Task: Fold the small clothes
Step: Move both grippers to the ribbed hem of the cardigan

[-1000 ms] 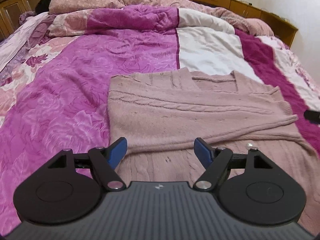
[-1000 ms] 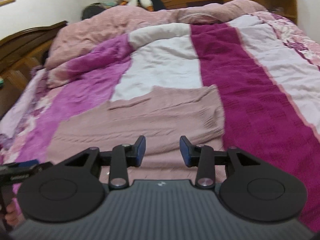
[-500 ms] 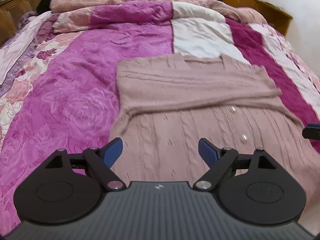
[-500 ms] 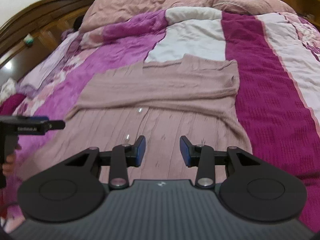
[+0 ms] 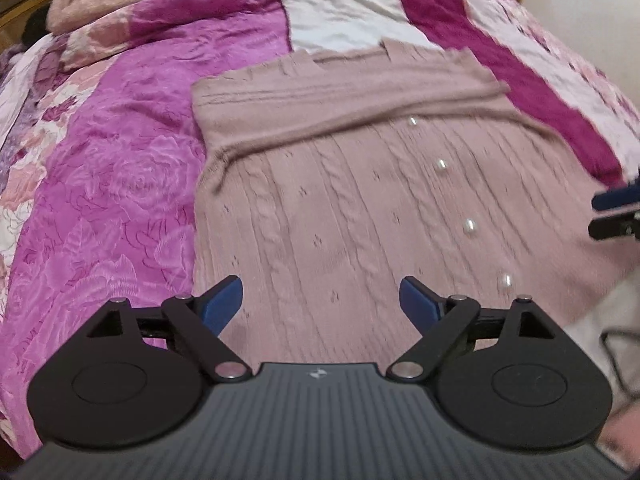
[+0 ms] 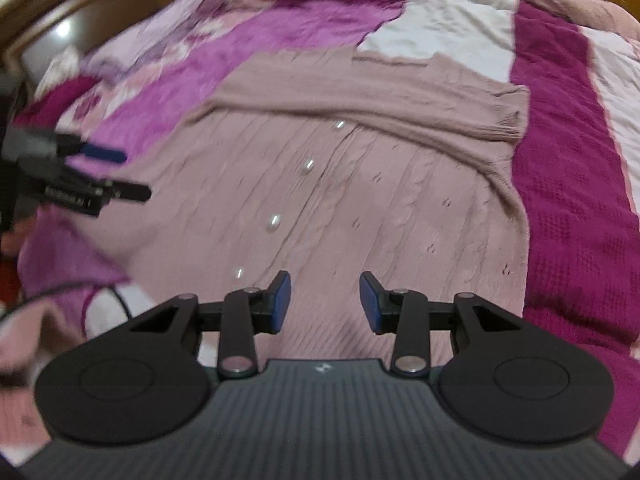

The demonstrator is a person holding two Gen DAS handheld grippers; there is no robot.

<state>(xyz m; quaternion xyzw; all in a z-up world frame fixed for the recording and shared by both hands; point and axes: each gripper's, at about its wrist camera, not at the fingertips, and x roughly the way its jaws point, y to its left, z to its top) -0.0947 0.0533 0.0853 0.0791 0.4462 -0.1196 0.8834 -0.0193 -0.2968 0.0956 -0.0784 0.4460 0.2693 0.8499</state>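
Spread across a bed (image 5: pixel 120 184) quilted in magenta, pink and white: a dusty-pink cable-knit cardigan (image 5: pixel 328 208), buttoned side up, pearl buttons (image 5: pixel 469 225) running down its middle, both sleeves already drawn across the chest in a band near the neckline. Poised above the hem end, left gripper (image 5: pixel 321 299) with jaws spread wide and nothing between the blue pads; beside it, right gripper (image 6: pixel 325 300) with jaws parted only narrowly, likewise empty, over the cardigan's right half. Each tool visible at the edge of the other's view, both angled down at the knit, neither touching it. Judged to be mid-fold: sleeves tucked, body not yet doubled. Next likely needed: lowering to the near hem corners, pinching one in each tool, then lifting evenly and carrying the hem up toward the collar without dragging the folded sleeves out of place.
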